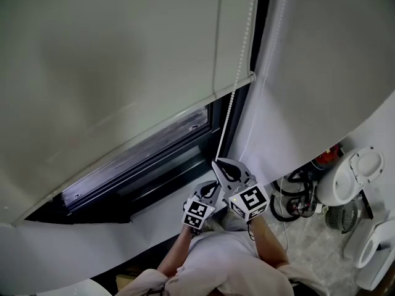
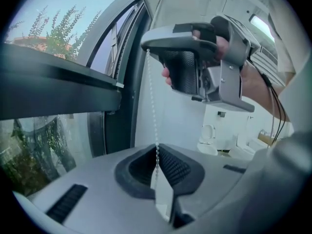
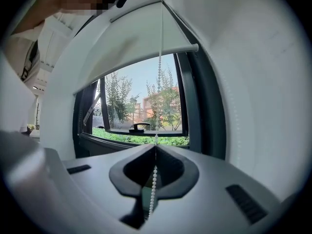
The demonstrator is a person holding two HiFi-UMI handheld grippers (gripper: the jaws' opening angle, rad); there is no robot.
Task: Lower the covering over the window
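The white fabric roller blind [image 3: 122, 38] hangs part-way down the dark-framed window [image 3: 192, 111]; its pale bottom bar [image 3: 146, 56] crosses the upper part of the glass, and below it green trees [image 3: 117, 99] show through the uncovered pane; a thin white beaded pull chain [image 2: 152, 96] drops along the right side of the window; the grey left gripper [image 2: 157, 151] has its jaws pressed together on this chain, the beads running up out of the ribbed black pads; the grey right gripper [image 3: 155, 147] is likewise clamped tight on the same chain, just above the left one; in the head view both grippers sit close together below the sill, near the white wall [image 1: 290, 103]
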